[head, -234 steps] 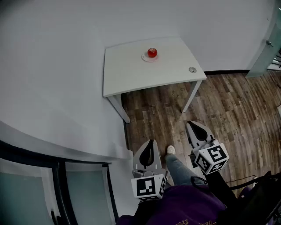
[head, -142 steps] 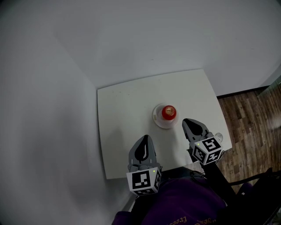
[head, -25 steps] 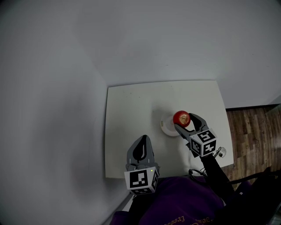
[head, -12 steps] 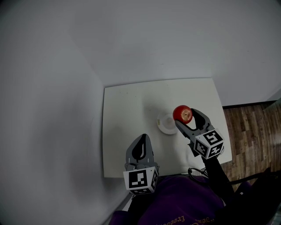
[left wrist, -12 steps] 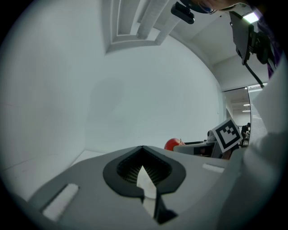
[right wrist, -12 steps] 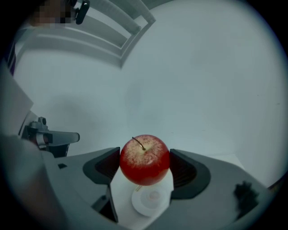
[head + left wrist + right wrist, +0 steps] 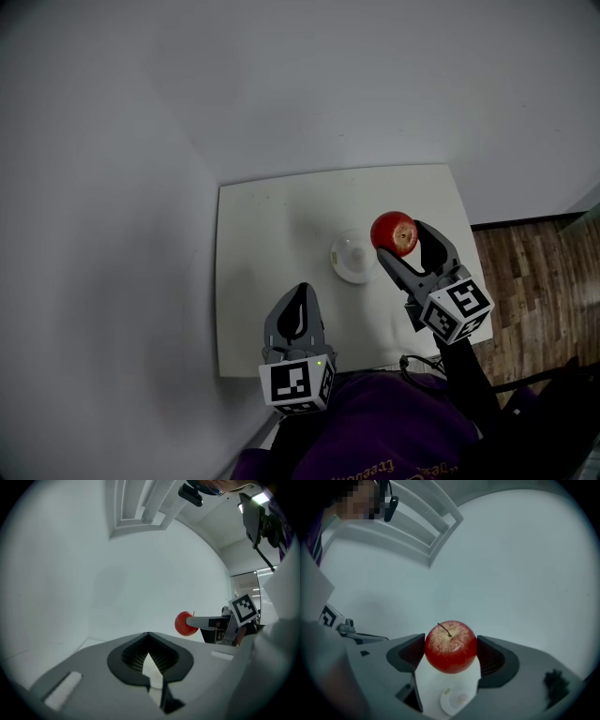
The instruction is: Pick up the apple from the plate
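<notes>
A red apple [image 7: 394, 232] with a short stem is clamped between the jaws of my right gripper [image 7: 403, 244], held in the air just right of the small white plate [image 7: 353, 256]. The right gripper view shows the apple [image 7: 450, 646] gripped at both sides by the right gripper [image 7: 451, 652], and the empty plate [image 7: 457, 700] far below it on the white table [image 7: 272, 234]. My left gripper [image 7: 300, 300] hangs shut and empty over the table's near edge. In its own view the left gripper [image 7: 149, 637] has its jaws together, and the apple [image 7: 185, 623] shows off to the right.
The table stands in a corner between two pale walls [image 7: 141, 141]. Wooden floor [image 7: 539, 272] lies to the right. A small round fitting sits near the table's right front corner, hidden now behind the right gripper.
My right gripper has risen with the apple, lifting it off the plate and a little to the right. The plate is left empty. The left gripper has hardly moved.
</notes>
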A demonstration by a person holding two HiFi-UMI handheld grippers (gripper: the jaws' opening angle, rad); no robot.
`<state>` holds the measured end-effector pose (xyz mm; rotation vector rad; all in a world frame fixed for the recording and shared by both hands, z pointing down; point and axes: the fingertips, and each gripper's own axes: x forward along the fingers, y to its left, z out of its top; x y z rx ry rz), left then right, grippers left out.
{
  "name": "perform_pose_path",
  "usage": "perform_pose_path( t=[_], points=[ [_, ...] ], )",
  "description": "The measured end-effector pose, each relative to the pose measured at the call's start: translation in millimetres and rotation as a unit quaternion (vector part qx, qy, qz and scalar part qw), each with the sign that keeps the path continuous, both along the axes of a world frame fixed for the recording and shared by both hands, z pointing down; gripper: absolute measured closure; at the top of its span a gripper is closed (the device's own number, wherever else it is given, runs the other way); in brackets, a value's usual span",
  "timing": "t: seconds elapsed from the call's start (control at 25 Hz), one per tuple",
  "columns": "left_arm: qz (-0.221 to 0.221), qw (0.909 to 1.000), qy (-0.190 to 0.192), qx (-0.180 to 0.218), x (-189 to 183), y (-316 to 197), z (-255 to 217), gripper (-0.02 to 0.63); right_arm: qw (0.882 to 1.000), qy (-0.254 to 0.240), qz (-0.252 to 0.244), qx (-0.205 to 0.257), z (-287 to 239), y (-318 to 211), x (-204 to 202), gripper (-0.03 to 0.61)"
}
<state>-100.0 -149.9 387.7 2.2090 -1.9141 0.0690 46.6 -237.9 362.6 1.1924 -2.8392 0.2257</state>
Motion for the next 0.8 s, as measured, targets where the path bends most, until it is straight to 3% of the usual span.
perform_pose_path(
  t=[0.24, 0.8],
  points=[
    [0.003, 1.0000, 0.003, 0.008, -3.4, 0.0, 2.3, 0.607, 0.999, -0.045, -0.005, 0.014, -14.6, 4.5, -2.4, 0.236],
    [0.009, 0.9999, 0.003, 0.010, 2.1, 0.3, -5.3, 0.607, 0.997, -0.072, 0.000, 0.024, -31.0, 6.7, 5.5, 0.236]
  ],
)
